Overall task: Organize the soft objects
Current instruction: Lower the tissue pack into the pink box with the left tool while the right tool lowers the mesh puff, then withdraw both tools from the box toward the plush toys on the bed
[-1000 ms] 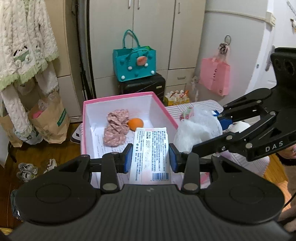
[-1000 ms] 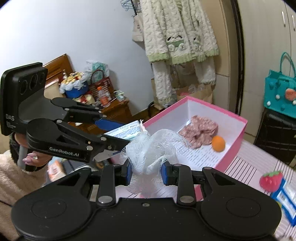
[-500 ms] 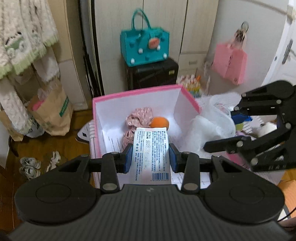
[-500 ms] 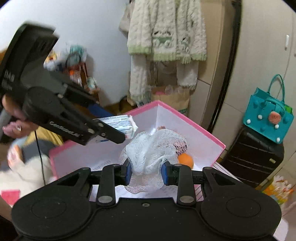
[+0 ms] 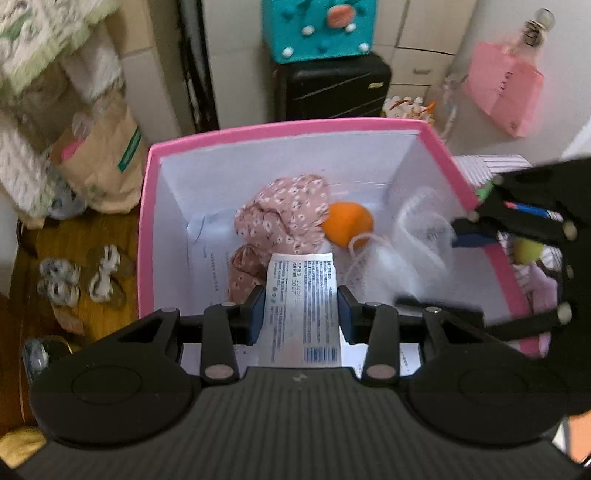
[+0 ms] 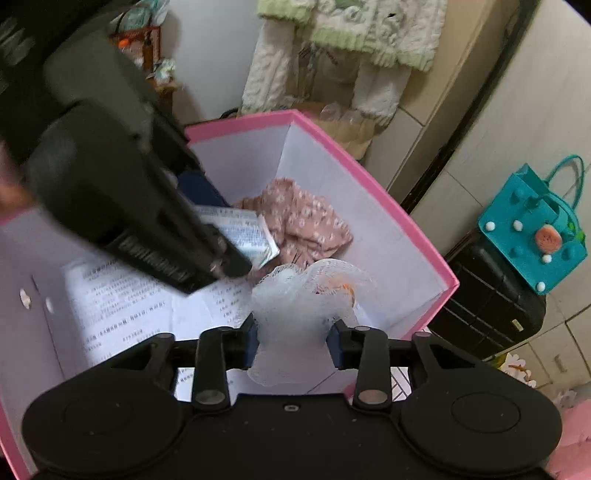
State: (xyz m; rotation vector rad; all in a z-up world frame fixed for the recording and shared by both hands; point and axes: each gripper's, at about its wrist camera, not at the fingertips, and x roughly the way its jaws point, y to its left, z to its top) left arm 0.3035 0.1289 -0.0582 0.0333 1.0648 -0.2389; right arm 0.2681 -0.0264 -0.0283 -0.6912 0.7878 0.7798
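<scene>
A pink box [image 5: 258,133] with white inner walls holds a pink floral cloth [image 5: 284,218] and an orange soft ball [image 5: 347,223]. My left gripper [image 5: 301,314] is shut on a white printed packet [image 5: 303,306] and holds it over the box. My right gripper [image 6: 291,339] is shut on a white mesh puff [image 6: 299,306], also over the box [image 6: 369,177]. The puff shows blurred in the left wrist view [image 5: 417,240], inside the box at the right wall. The cloth [image 6: 306,225] and packet [image 6: 240,232] show in the right wrist view.
Printed paper sheets [image 6: 122,299] line the box floor. A teal bag [image 5: 317,29] sits on a black suitcase [image 5: 332,88] behind the box. A pink bag [image 5: 502,88] hangs at right. A brown paper bag [image 5: 99,158] and shoes [image 5: 81,277] are on the floor at left.
Both grippers have moved forward and tilted down over the pink box, each still holding its object. The mesh puff has come in over the box's right side.
</scene>
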